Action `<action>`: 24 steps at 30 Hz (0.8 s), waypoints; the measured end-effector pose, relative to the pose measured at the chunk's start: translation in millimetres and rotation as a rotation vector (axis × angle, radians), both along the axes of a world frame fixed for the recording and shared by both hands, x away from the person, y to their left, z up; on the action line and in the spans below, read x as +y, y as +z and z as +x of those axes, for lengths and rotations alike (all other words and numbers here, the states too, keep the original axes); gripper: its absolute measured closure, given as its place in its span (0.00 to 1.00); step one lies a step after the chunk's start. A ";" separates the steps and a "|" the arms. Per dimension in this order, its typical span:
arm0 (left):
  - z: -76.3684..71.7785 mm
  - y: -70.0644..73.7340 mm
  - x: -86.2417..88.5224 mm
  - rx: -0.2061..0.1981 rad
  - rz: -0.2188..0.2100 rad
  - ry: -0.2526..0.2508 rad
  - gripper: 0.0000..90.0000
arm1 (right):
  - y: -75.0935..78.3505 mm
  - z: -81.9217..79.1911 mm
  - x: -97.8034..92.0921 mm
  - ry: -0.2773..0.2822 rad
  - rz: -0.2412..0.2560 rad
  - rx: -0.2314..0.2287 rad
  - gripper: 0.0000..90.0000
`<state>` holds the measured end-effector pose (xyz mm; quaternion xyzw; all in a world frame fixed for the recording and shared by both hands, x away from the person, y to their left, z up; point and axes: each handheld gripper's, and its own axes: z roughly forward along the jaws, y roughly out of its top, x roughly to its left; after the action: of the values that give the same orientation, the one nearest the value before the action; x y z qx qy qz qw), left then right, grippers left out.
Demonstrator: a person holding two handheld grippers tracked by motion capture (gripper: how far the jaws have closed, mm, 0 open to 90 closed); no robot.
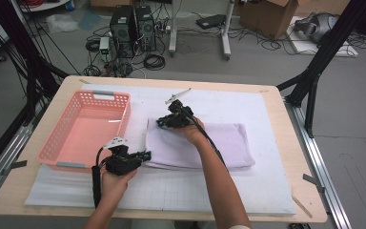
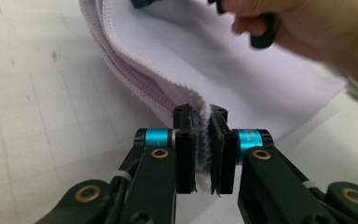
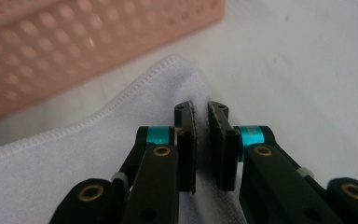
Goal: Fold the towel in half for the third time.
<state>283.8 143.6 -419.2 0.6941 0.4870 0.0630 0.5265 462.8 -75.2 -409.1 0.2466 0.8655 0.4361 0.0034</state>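
Observation:
A folded pale lilac towel lies on the white mat, right of a pink basket. My left gripper is at the towel's near left corner. In the left gripper view, the left gripper is shut on the towel's layered edge, which bunches up between the pads. My right gripper is at the far left corner. In the right gripper view, the right gripper pinches the stitched corner of the towel, with the jaws almost together.
The basket has nothing in it and stands close to the towel's left side. The white mat covers most of the wooden table. The hand holding the right gripper sits over the towel. Computers and cables lie on the floor beyond.

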 end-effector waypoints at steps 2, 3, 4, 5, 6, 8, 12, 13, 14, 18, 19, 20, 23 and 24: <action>-0.9 6.2 -0.7 -0.015 -0.020 -0.008 0.91 | 6.1 -0.7 -4.4 -0.001 0.047 -0.003 0.91; -0.7 8.3 -3.1 -0.019 -0.032 -0.013 0.91 | 9.6 -1.3 -7.0 -0.006 0.054 -0.006 0.91; -0.1 10.2 -6.3 -0.029 -0.031 -0.024 0.91 | 12.5 -1.3 -9.8 -0.003 0.062 -0.014 0.91; 0.4 12.3 -10.3 -0.036 -0.029 -0.032 0.91 | 15.2 -1.4 -13.1 -0.006 0.068 -0.018 0.91; 1.6 14.1 -14.6 -0.039 -0.035 -0.039 0.91 | 17.7 -2.0 -16.7 -0.014 0.070 -0.020 0.91; 4.7 18.1 -24.8 -0.045 -0.046 -0.058 0.91 | 20.6 -3.3 -24.7 -0.029 0.071 -0.033 0.91; 12.6 27.6 -49.2 -0.056 -0.011 -0.106 0.91 | 24.2 -5.9 -41.9 -0.053 0.064 -0.052 0.91; 14.4 29.8 -54.6 -0.061 -0.008 -0.115 0.91 | 25.3 -7.0 -47.9 -0.059 0.072 -0.050 0.91; 16.2 31.5 -60.2 -0.064 -0.008 -0.121 0.91 | 25.6 -7.5 -52.5 -0.066 0.078 -0.055 0.91; 21.9 35.4 -80.5 -0.066 0.015 -0.155 0.91 | 25.8 -8.7 -71.7 -0.087 0.081 -0.058 0.91; 23.0 35.5 -84.9 -0.065 0.018 -0.161 0.91 | 26.0 -9.4 -76.7 -0.095 0.081 -0.056 0.91; 24.0 35.4 -89.1 -0.064 0.019 -0.166 0.91 | 26.1 -9.7 -81.8 -0.098 0.078 -0.061 0.91; 26.3 35.0 -101.7 -0.060 0.022 -0.184 0.91 | 26.9 -11.0 -97.7 -0.112 0.071 -0.070 0.91; 27.2 34.8 -106.0 -0.059 0.025 -0.190 0.91 | 27.3 -11.7 -103.2 -0.119 0.070 -0.068 0.91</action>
<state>311.0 37.6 -384.4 0.7414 0.4026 0.0392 0.5355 451.1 -178.4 -381.8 0.2825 0.8330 0.4732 0.0499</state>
